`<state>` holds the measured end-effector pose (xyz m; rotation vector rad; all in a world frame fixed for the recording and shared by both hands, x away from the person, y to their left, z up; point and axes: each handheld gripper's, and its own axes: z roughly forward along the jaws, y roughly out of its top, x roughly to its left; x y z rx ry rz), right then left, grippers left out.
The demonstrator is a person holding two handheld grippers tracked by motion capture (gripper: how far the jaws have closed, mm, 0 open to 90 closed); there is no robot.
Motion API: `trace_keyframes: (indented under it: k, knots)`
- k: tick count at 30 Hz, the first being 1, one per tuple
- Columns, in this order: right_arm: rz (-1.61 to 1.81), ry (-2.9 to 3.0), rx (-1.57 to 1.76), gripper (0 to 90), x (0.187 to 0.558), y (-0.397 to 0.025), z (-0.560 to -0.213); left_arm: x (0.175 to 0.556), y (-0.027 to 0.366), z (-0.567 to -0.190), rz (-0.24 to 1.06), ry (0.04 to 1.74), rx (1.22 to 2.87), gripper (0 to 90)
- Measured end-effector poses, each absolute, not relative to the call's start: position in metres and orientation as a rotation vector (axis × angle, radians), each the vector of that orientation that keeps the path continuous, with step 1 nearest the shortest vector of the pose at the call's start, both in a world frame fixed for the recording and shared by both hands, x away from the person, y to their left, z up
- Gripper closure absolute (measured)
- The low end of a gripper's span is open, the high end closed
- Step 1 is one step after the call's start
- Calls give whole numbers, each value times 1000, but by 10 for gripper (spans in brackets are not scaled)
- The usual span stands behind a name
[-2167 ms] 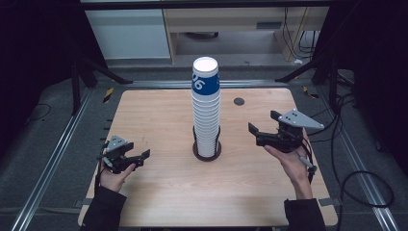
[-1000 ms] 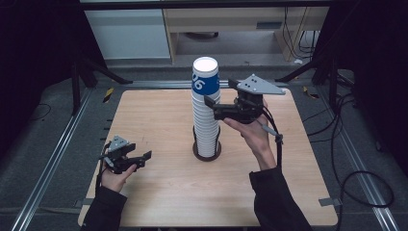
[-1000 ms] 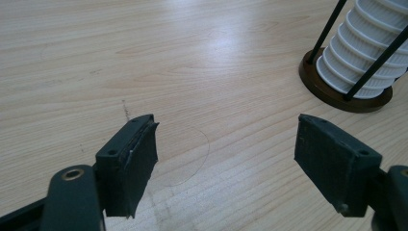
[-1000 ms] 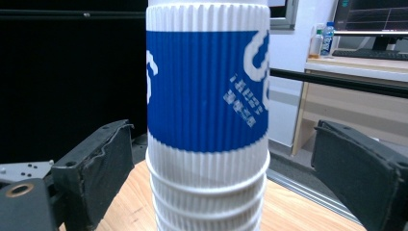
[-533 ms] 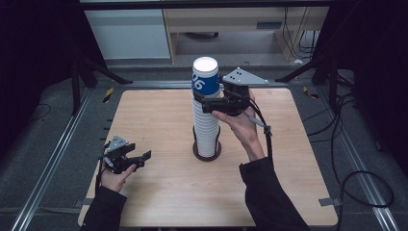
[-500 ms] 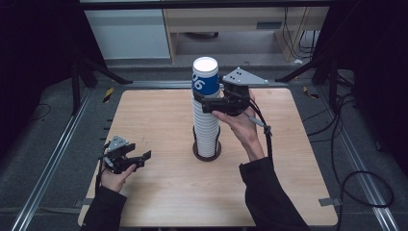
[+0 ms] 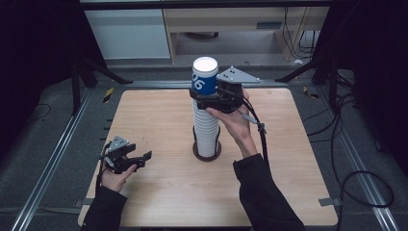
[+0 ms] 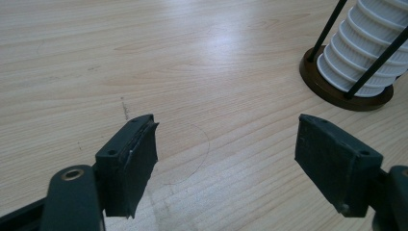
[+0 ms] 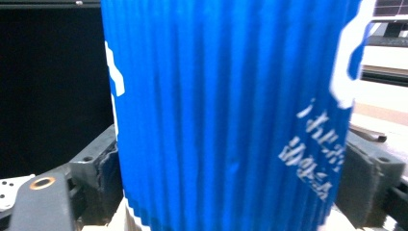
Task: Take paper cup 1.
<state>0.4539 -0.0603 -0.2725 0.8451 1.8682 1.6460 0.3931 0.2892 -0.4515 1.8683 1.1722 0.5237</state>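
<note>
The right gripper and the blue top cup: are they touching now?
Touching. In the right gripper view the blue cup sits between the right gripper jaws, both pads against its ribbed wall with no gap showing.

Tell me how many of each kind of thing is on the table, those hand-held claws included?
Stack of cups, topped by a blue cup: 1
Round dark stand under the stack: 1
Hand-held grippers: 2, the left gripper and the right gripper
Total: 4

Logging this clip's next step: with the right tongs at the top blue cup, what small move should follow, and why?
Probably close on the top blue cup and lift straight up. The right tongs have a jaw on each side of it, atop the white cup stack; the left tongs rest open, apart.
</note>
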Motion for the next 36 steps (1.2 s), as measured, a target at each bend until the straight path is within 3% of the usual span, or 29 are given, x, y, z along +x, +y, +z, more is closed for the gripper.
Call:
trace_keyframes:
  k: [19,36]
  knots:
    - [1662,1827,824,183,450,-62,-261,393,291,-451,516,1180,1862,219]
    - [1706,1776,776,189,445,-66,-223,393,292,-451,516,1178,1858,220]
